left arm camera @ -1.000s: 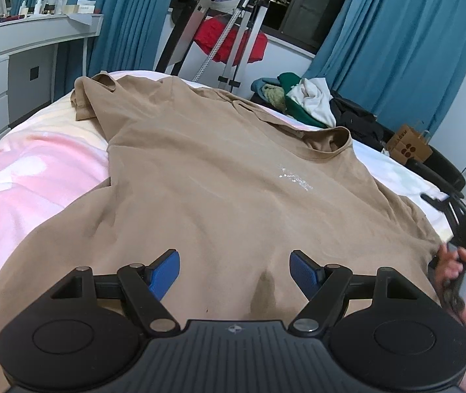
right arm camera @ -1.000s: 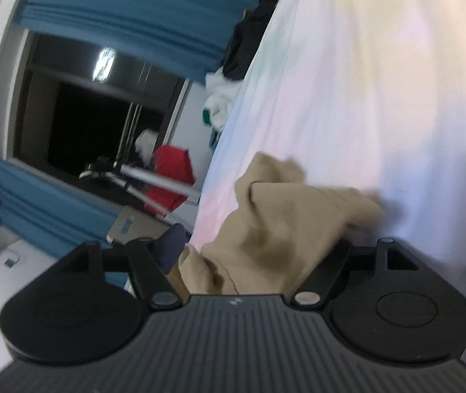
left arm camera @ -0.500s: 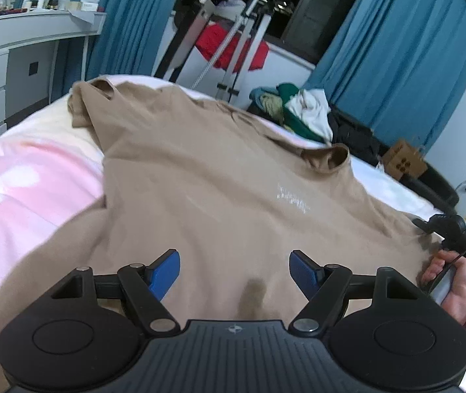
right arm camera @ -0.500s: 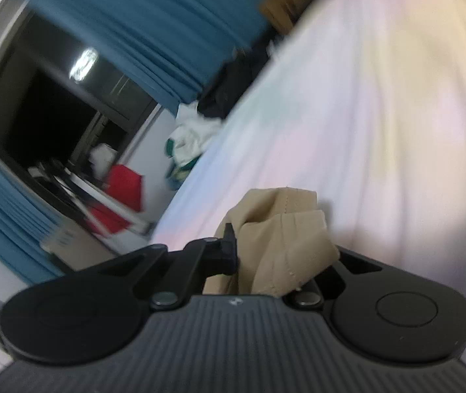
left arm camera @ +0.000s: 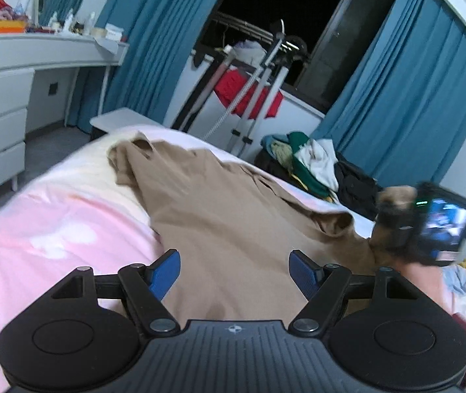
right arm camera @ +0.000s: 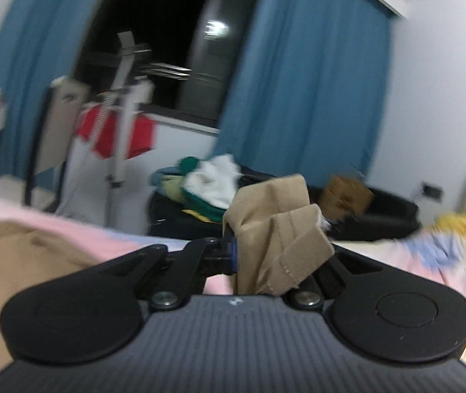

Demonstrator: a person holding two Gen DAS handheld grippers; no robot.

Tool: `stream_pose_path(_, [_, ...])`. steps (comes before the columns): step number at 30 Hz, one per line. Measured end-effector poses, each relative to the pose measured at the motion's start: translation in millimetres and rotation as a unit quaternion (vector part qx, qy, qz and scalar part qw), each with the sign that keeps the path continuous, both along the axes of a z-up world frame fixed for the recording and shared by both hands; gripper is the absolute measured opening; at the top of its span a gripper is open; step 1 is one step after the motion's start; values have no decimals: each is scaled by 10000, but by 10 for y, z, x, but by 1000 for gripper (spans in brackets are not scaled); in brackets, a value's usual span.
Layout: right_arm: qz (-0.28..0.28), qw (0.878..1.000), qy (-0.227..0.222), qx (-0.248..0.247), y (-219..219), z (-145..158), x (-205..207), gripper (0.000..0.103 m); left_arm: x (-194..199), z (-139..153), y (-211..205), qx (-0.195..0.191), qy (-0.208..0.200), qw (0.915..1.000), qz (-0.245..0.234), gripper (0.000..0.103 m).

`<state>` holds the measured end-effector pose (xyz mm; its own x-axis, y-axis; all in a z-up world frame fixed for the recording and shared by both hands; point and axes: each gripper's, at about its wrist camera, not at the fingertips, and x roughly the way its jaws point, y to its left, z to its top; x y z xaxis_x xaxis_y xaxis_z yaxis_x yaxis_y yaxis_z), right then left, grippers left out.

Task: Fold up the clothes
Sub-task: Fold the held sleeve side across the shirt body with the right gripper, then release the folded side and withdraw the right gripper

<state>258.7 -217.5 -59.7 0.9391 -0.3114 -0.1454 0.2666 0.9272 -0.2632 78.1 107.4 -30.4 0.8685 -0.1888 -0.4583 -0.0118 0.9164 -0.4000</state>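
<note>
our right tongs (right arm camera: 265, 255) are clamped tight on a bunched sleeve hem of the tan t-shirt (left arm camera: 220, 216), held up off the bed (left arm camera: 52, 229). the rest of the shirt lies spread on the pink sheet. our left tongs (left arm camera: 234, 270) hang wide open above it, gripping nothing.

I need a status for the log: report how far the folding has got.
Done: no fold made; the tan T-shirt lies spread on the bed. In hand: the right claw is shut on a sleeve edge, lifted. The left claw hangs open. Left: every fold.
</note>
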Motion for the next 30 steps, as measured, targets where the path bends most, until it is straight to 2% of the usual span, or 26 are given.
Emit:
stream_pose_path(6, [274, 9960, 854, -60, 842, -508, 311, 8, -3, 8, 273, 109, -30, 9993, 352, 75])
stream_pose_path(10, [431, 9886, 1409, 297, 951, -726, 462, 11, 72, -73, 337, 263, 105, 9989, 384, 75])
stream_pose_path(11, [488, 9864, 1518, 400, 940, -754, 483, 15, 91, -94, 339, 314, 131, 9987, 381, 75])
stream_pose_path(13, [706, 9806, 1651, 791, 863, -736, 447, 42, 128, -127, 324, 395, 164, 9986, 326, 75])
stream_pose_path(14, [859, 9759, 1696, 1069, 813, -708, 404, 66, 144, -145, 301, 411, 166, 9986, 288, 75])
stream_pose_path(15, [996, 9718, 1694, 1307, 767, -657, 329, 76, 160, -162, 280, 426, 169, 9986, 250, 75])
stream_pose_path(16, [1111, 9681, 1669, 1500, 725, -597, 239, 77, 172, -173, 265, 430, 178, 9987, 223, 75])
stream_pose_path(19, [1421, 9556, 1586, 2038, 605, -410, -69, 78, 180, -194, 216, 441, 175, 9988, 122, 75])
stream_pose_path(26, [1803, 9325, 1289, 2852, 139, 170, -1252, 78, 80, -187, 30, 475, 194, 9986, -147, 75])
stream_pose_path(30, [1737, 9383, 1012, 2815, -131, 414, -2109, 79, -86, -151, -80, 357, 203, 9986, -342, 75])
